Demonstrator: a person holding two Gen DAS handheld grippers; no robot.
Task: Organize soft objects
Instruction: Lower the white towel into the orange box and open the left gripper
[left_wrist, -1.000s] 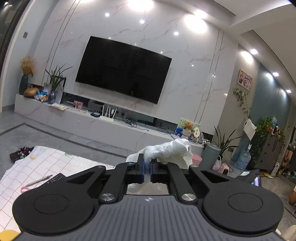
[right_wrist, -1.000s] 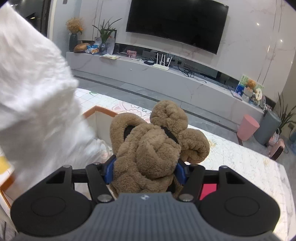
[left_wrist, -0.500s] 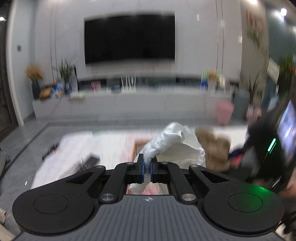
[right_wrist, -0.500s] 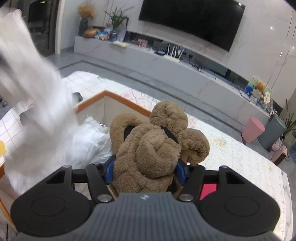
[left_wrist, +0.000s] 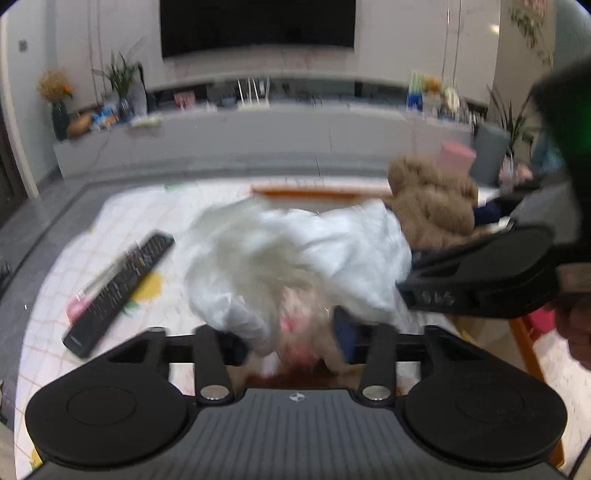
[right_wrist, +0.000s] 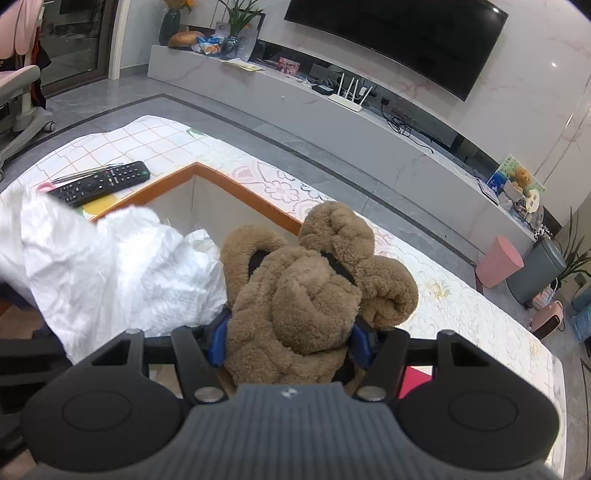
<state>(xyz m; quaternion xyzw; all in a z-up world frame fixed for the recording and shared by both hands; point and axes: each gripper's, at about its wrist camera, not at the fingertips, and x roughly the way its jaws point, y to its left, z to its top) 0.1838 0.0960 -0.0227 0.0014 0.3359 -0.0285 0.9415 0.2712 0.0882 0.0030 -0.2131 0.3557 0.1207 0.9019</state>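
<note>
My left gripper (left_wrist: 291, 332) hangs over a box with an orange rim (left_wrist: 317, 191). Its jaws are opening, and a white crumpled cloth (left_wrist: 295, 251) lies loose and blurred between them, spilling into the box. In the right wrist view the same white cloth (right_wrist: 110, 269) fills the box's (right_wrist: 236, 177) left side. My right gripper (right_wrist: 291, 339) is shut on a brown fluffy plush bundle (right_wrist: 314, 291) with dark straps, held above the box's near edge. That brown plush (left_wrist: 432, 210) also shows at the right in the left wrist view.
A black remote control (left_wrist: 118, 288) lies on the checked tablecloth (right_wrist: 147, 136) left of the box, beside a pink-handled tool (right_wrist: 46, 186). Beyond the table are grey floor, a long TV console (right_wrist: 369, 122) and a pink bin (right_wrist: 498, 262).
My left gripper dropped toward the box with the white cloth, and its jaws, shut before, now stand apart. The right gripper shifted closer over the box, plush still gripped.
</note>
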